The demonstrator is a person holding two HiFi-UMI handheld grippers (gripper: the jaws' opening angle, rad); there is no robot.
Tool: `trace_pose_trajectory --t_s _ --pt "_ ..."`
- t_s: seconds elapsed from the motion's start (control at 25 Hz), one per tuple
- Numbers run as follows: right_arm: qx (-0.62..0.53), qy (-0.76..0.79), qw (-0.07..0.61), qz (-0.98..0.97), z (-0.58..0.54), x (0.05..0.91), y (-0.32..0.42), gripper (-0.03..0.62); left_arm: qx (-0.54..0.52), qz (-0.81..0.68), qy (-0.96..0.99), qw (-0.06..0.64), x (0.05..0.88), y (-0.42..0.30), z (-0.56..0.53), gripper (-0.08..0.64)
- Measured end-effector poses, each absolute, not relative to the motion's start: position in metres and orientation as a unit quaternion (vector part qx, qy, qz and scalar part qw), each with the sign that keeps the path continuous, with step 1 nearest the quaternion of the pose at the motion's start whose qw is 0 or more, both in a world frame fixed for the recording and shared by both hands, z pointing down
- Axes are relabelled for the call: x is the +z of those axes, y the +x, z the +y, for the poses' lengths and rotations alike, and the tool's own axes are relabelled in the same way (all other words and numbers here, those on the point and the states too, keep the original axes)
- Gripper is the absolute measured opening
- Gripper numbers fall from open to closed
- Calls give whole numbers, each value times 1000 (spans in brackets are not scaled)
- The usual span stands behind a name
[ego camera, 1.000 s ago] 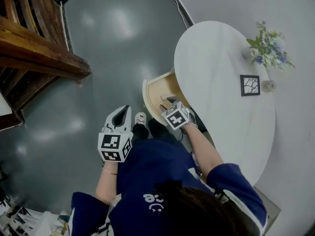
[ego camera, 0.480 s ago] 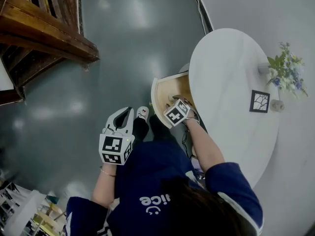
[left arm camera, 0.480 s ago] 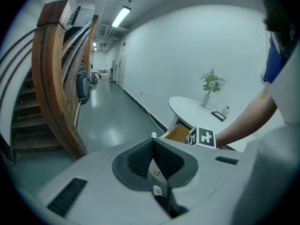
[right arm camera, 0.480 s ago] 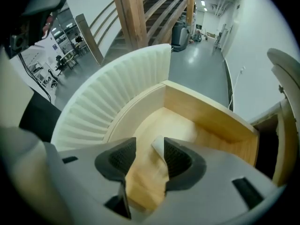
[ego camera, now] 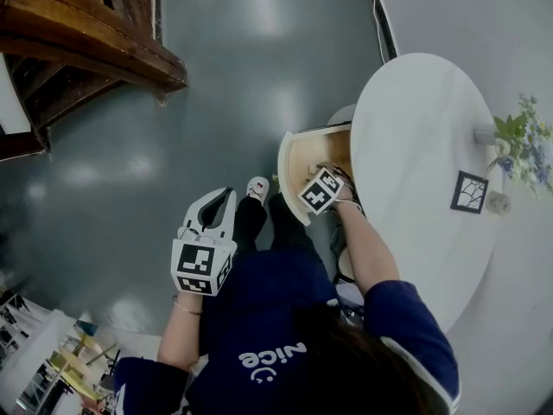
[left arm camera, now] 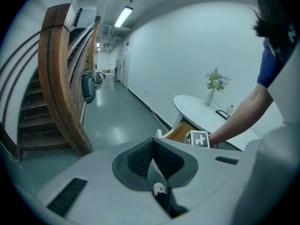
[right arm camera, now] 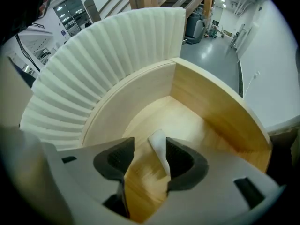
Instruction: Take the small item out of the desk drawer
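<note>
The light wooden drawer (ego camera: 298,158) stands pulled out from under the white oval table (ego camera: 423,137). My right gripper (ego camera: 331,176) reaches down into it. In the right gripper view, its jaws are opening around a small white item (right arm camera: 158,145) on the drawer floor (right arm camera: 192,123). The item lies against the right pad (right arm camera: 180,158) and apart from the left one. The right gripper (right arm camera: 149,147) is not pressing on it. My left gripper (ego camera: 221,199) hangs over the grey floor beside the person's leg. In its own view the left gripper (left arm camera: 151,142) is shut and empty.
Flowers in a vase (ego camera: 523,141) and a small framed picture (ego camera: 469,192) stand on the table's far side. A wooden staircase (ego camera: 86,33) fills the upper left. The drawer's ribbed white front (right arm camera: 108,60) curves up ahead of the right jaws. The person's shoe (ego camera: 257,188) is near the drawer.
The right gripper has gone further into the drawer. The left gripper has stayed where it was. The head view has shifted, so the table and drawer sit further right.
</note>
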State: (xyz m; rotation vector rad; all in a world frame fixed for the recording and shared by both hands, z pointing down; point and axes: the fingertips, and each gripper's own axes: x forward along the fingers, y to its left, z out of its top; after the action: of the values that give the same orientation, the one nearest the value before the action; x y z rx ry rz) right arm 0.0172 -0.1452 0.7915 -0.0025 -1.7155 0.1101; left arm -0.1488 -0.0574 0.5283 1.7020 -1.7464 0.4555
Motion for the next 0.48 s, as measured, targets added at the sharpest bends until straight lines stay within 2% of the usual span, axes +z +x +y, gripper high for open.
trace_pose_trajectory --t_s 0.28,0.48 --pt "18 -28 665 -746 -143 809 20 229 220 -659 657 292 527 -146 -54 3" --pt "-8 -21 667 -744 -157 815 18 227 207 -656 661 298 526 -141 -58 3"
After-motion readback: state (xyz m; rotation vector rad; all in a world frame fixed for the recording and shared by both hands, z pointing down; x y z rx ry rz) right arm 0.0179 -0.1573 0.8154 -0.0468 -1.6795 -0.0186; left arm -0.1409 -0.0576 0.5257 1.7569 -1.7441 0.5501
